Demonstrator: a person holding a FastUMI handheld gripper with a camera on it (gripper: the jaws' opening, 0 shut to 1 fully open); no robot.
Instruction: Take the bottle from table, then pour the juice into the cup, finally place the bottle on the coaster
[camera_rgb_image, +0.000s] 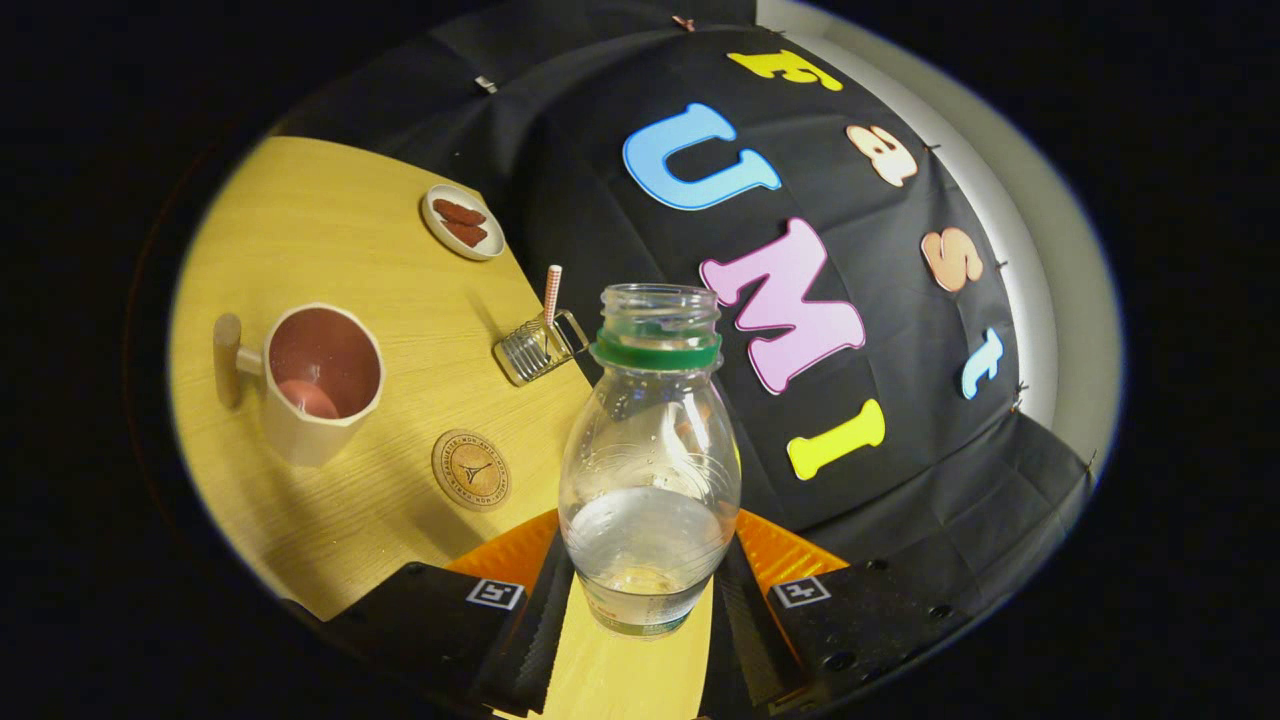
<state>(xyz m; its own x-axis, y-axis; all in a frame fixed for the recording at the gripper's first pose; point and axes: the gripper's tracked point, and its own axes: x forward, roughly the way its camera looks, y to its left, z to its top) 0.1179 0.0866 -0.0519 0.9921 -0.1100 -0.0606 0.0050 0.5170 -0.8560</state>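
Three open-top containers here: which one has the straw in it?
The small clear ribbed glass, beyond the coaster. The cup holds no straw, and the bottle is clamped between the tongs.

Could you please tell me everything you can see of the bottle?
The bottle is clear plastic, rounded in the body, with a wide open mouth and a green ring around its neck; no cap is on it. A little clear liquid sits in the lower part. It is held between the fingers of the claw, which press on its base from both sides, so it is lifted above the wooden table. It stands about upright along the fingers.
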